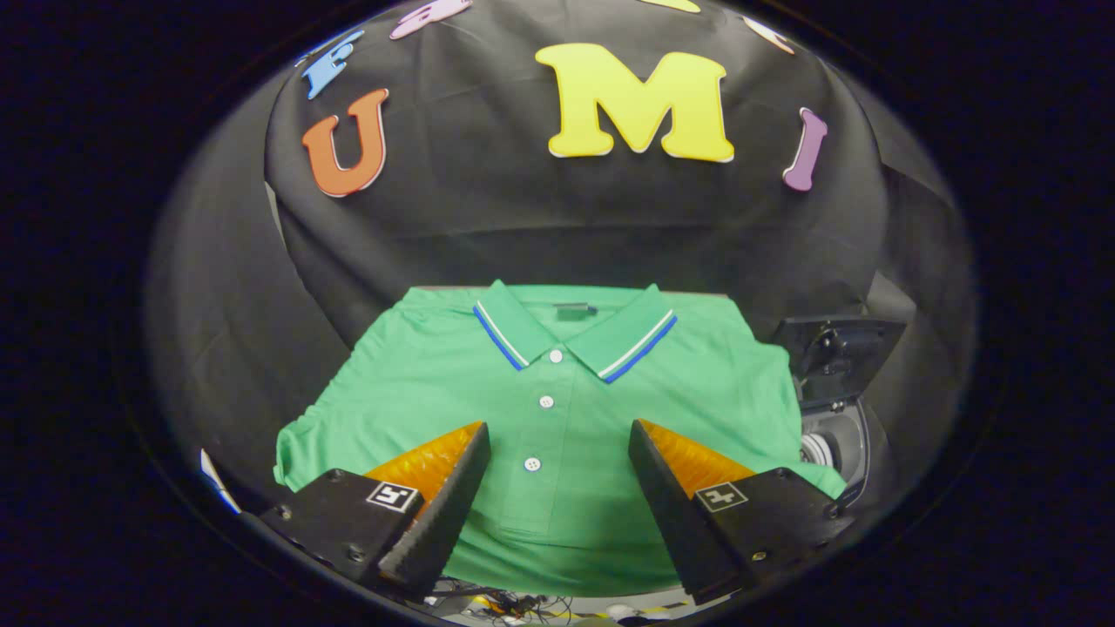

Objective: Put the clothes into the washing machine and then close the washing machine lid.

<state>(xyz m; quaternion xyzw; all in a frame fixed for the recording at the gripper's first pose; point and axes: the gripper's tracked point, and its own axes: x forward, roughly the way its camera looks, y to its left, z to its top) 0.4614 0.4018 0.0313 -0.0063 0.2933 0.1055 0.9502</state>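
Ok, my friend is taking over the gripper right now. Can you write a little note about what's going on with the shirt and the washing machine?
Gripper: fingers open, holding nothing, spread either side of the shirt's button strip.
Green polo shirt: lies flat, collar away from the fingers, buttons between them.
Washing machine: beside the shirt on the right-finger side, with its dark lid standing open.
Done: nothing yet; the shirt is not grasped.
Left: grab the shirt, put it in the machine, then close the lid.

The camera rides on the hand-held gripper (557, 435), looking forward and down, close above the green shirt (557, 383).
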